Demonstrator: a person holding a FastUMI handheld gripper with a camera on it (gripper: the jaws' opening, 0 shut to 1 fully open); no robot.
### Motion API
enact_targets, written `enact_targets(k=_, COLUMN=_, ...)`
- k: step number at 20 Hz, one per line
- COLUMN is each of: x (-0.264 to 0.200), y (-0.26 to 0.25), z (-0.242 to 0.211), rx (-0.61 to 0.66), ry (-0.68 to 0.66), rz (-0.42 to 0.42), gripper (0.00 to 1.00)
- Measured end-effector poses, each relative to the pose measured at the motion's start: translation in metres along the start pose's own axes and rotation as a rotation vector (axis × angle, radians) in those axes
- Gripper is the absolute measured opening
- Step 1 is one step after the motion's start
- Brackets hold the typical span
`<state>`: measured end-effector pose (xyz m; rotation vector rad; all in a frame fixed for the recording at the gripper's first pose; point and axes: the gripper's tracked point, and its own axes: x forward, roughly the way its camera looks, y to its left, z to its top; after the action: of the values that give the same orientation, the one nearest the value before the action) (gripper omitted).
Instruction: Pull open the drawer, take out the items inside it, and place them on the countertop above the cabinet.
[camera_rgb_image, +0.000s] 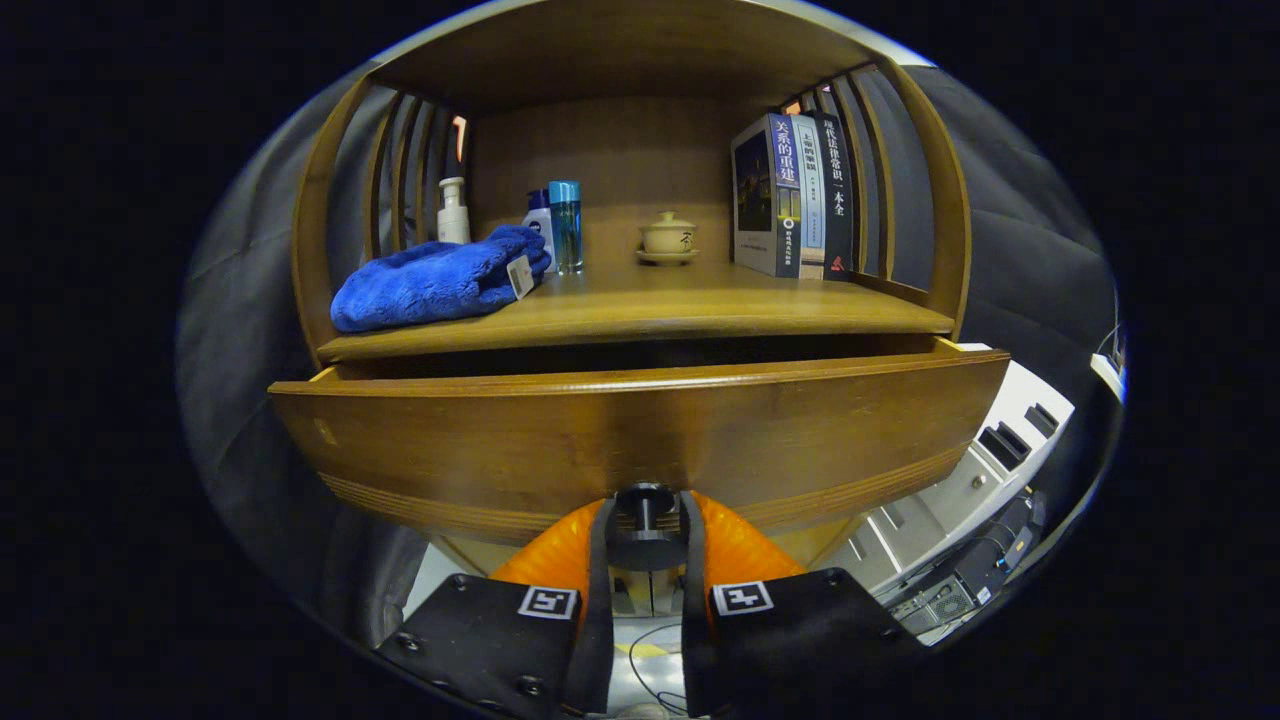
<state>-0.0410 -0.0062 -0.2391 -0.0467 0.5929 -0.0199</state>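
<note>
A wooden cabinet fills the view. Its drawer (640, 440) is pulled out a little, leaving a dark gap under the countertop (660, 305); the inside of the drawer is hidden. A dark round knob (645, 500) juts from the bottom middle of the drawer front. My gripper (645, 520) is shut on this knob, one finger pressing on each side of it.
On the countertop lie a folded blue towel (430, 280), a white pump bottle (453, 212), a blue bottle (565, 225), a small lidded tea cup on a saucer (667, 238) and three upright books (795, 195). White equipment boxes (985, 470) stand lower right.
</note>
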Motion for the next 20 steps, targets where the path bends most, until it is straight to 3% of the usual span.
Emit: enact_targets(k=20, x=-0.076, y=0.001, z=-0.050, rx=-0.010, ry=0.183, rz=-0.003, gripper=0.36)
